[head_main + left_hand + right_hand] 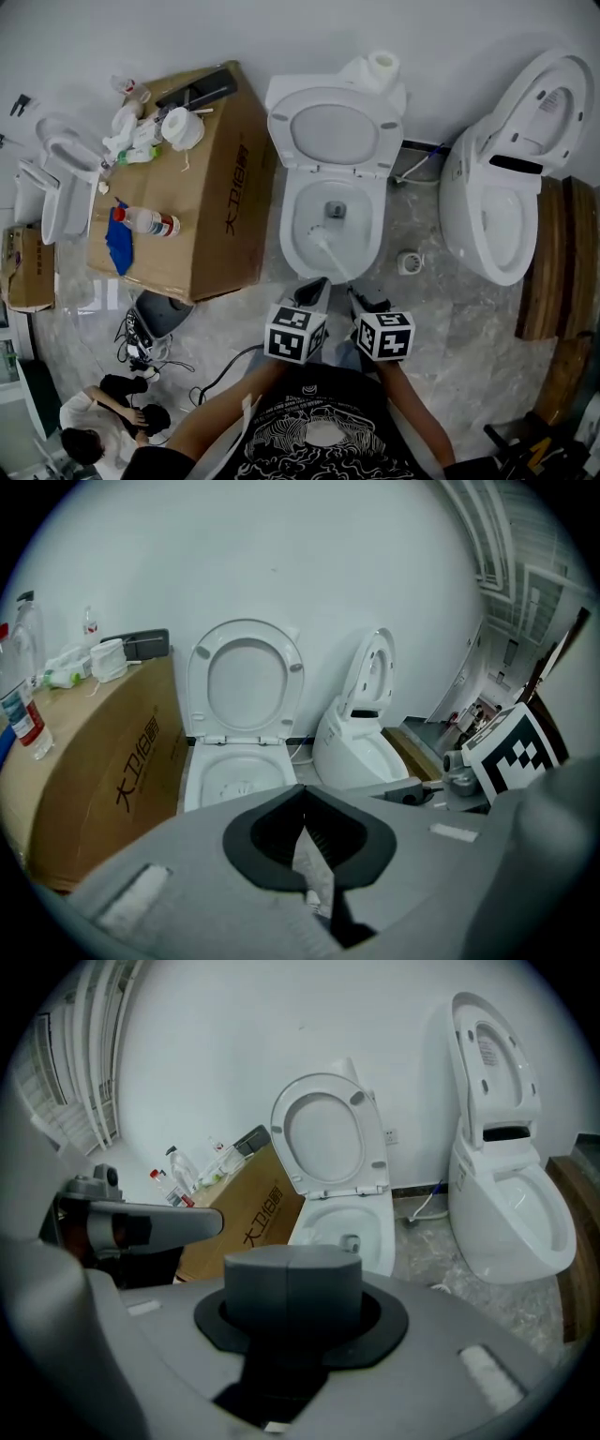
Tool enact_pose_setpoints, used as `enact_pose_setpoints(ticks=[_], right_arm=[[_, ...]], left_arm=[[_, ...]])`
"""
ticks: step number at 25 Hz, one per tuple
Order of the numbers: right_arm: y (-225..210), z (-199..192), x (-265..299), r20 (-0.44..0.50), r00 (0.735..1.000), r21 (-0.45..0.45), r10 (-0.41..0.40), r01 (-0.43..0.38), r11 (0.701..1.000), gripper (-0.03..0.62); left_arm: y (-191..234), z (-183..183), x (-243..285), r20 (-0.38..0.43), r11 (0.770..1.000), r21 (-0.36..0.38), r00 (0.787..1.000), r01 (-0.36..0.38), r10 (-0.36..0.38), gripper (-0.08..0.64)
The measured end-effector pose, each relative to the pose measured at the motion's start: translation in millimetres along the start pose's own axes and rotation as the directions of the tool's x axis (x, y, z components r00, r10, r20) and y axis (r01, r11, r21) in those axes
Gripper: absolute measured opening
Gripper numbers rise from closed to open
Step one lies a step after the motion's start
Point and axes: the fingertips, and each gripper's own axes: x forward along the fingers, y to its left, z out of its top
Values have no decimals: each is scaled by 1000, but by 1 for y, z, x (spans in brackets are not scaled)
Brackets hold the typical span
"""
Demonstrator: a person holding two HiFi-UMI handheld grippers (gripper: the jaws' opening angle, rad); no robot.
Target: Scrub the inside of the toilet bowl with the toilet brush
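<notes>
- toilet brush [330, 251]: bristle head down inside the toilet bowl [287, 234], low on the front wall. Handle slants up over the front rim towards me.
- handling, my guess: light plastic. Thin stiff handle, springy bristles. Likely wet and slick, so it could twist in a grip. Best hold is high on the handle near its end, square on, well clear of the head.
- my right gripper [361, 292]: just in front of the bowl, tip meeting the handle's near end. In the right gripper view my jaws are pressed together and block sight of the handle. I judge they're clamped on it.
- my left gripper [319, 286]: also just in front of the bowl, beside the handle. Jaws nipped together at the tips, nothing between them.
- seat and lid [335, 131]: tipped up at the back of the bowl, so access is free.
- cardboard box [211, 206]: just left of the bowl, bottles [145, 220] on top.
- second toilet [497, 216]: right of the bowl, lid up, apart from it.
</notes>
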Motion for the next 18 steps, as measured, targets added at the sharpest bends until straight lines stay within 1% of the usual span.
enact_pose_setpoints(ticks=[4, 8, 11, 13, 18], right_arm=[[3, -2, 33, -42, 999, 0, -4, 4, 1000, 152], [-1, -8, 61, -87, 996, 13, -20, 21, 1000, 152], [-7, -14, 81, -119, 992, 43, -37, 42, 998, 152], [-10, -20, 93, -141, 989, 72, -45, 56, 996, 152], [-10, -32, 122, -185, 982, 125, -30, 54, 991, 152]], left_arm=[[27, 6, 17, -15, 1000, -10, 1000, 7, -7, -6], [49, 2, 31, -59, 1000, -25, 998, 16, -18, -5], [67, 0, 40, -88, 999, -25, 996, 21, -23, -5], [77, 0, 44, -104, 1000, -13, 994, 22, -24, -5], [100, 1, 56, -145, 1000, 5, 989, 23, -22, -5]])
